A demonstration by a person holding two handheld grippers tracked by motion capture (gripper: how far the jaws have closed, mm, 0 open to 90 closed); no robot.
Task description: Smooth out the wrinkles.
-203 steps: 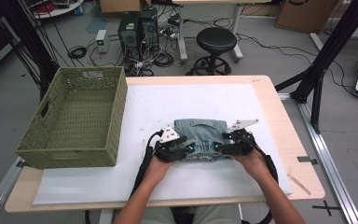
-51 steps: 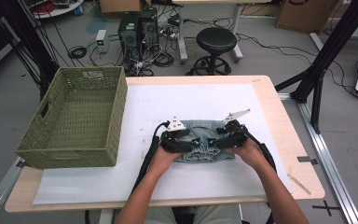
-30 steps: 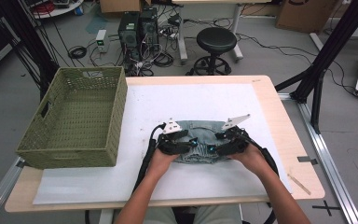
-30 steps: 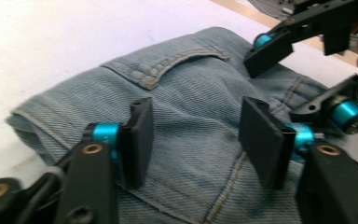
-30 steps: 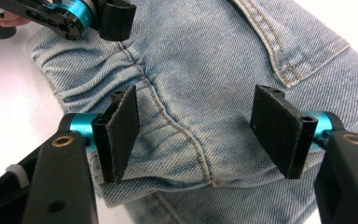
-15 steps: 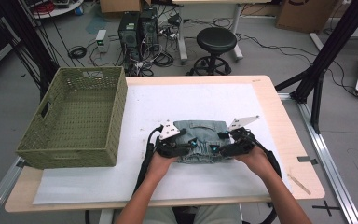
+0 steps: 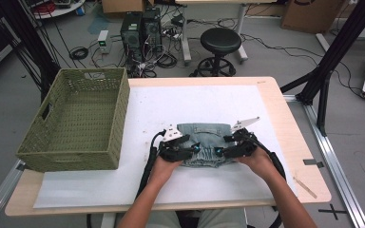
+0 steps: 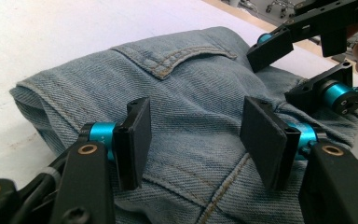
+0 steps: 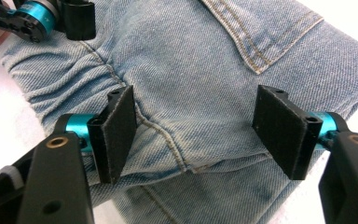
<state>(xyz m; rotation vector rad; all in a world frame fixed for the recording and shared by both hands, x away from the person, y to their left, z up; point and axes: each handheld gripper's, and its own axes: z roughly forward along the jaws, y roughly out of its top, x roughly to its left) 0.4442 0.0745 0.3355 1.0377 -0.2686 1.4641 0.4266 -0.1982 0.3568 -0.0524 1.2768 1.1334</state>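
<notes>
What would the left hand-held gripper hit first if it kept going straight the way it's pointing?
Most likely the folded denim garment: the left hand-held gripper has its open jaws right over the cloth. Beyond it lies the right hand-held gripper, though depth is hard to judge.

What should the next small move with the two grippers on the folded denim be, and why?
Probably close both on the cloth. The left gripper and right gripper stand open over the folded denim garment, jaws straddling fabric without pinching it, so nothing can be lifted toward the wicker basket yet.

Green wicker basket [image 7: 76, 118] at table's [image 7: 285, 123] left edge; black stool [image 7: 221, 42] beyond.
</notes>
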